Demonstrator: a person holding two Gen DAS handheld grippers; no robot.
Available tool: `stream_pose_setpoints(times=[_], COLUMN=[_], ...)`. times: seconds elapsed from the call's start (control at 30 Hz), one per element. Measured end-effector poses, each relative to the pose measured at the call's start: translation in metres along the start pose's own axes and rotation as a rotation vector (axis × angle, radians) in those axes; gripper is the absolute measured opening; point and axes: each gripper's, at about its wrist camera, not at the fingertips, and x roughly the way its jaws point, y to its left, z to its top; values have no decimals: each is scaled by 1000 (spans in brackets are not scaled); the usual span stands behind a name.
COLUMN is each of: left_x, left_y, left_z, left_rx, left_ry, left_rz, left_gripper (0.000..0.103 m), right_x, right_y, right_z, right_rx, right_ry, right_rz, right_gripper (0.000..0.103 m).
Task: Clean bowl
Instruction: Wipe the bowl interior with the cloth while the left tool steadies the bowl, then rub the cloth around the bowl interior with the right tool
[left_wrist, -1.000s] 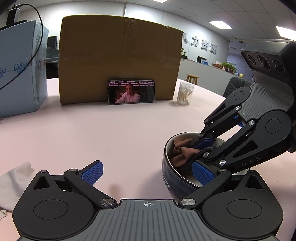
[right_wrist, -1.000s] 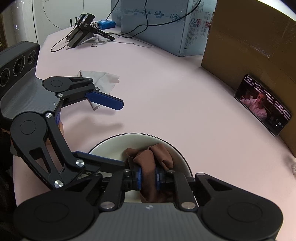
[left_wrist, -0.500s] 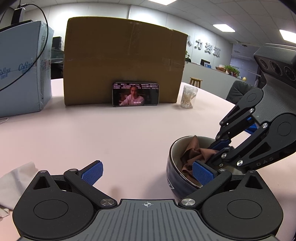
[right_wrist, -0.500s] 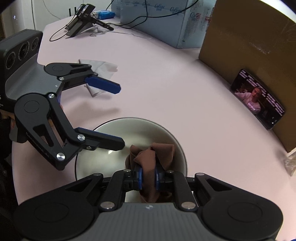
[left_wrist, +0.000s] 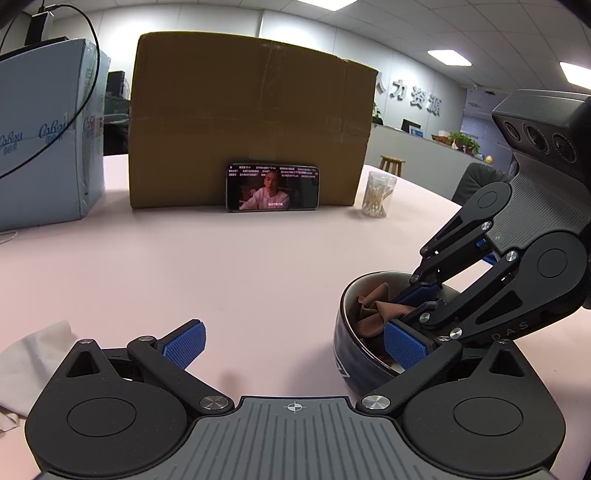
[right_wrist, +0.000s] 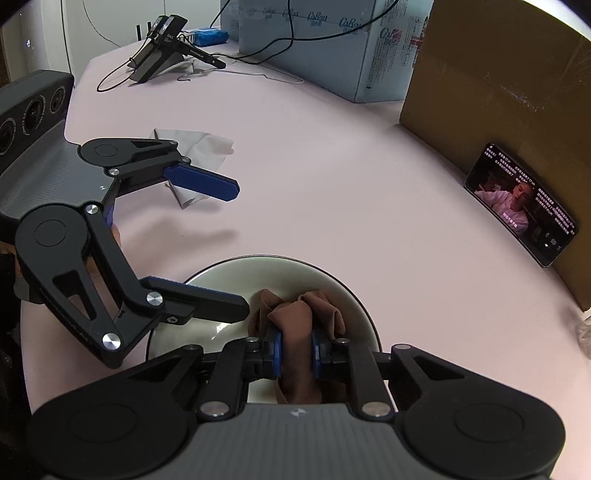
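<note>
At lower right of our left wrist view sits the bowl, dark blue outside, pale inside, on a pink table. Our right gripper pinches a brown cloth inside it, jaws narrow. Our left gripper stands wide, one finger reaching over the bowl's rim, holding nothing. A phone leans on a cardboard box behind.

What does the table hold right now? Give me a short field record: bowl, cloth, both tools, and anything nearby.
bowl: dark outside, pale inside, on the pink table
cloth: brown, inside the bowl
right tool: shut on cloth
left tool: open, one finger over the bowl's rim
nearby: phone propped against cardboard box; white tissue on table
</note>
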Motion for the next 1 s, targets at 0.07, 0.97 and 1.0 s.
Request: stream_pose_setpoints(times=[0.07,0.97,1.0], left_x=[0,-2,-2], left_y=[0,-1,-1], left_z=[0,-1,-1], left_rx=[-1,1,1], left_ry=[0,-8,-8], left_rz=[0,3,3], left_gripper=[103,103,103], right_x=[-1,-10,-12], right_y=[3,6,5], right_z=[-1,0,0], right_rx=[-8,-62,-63], right_ry=[12,147,151], right_rz=[16,10,1], right_gripper=[15,15,15])
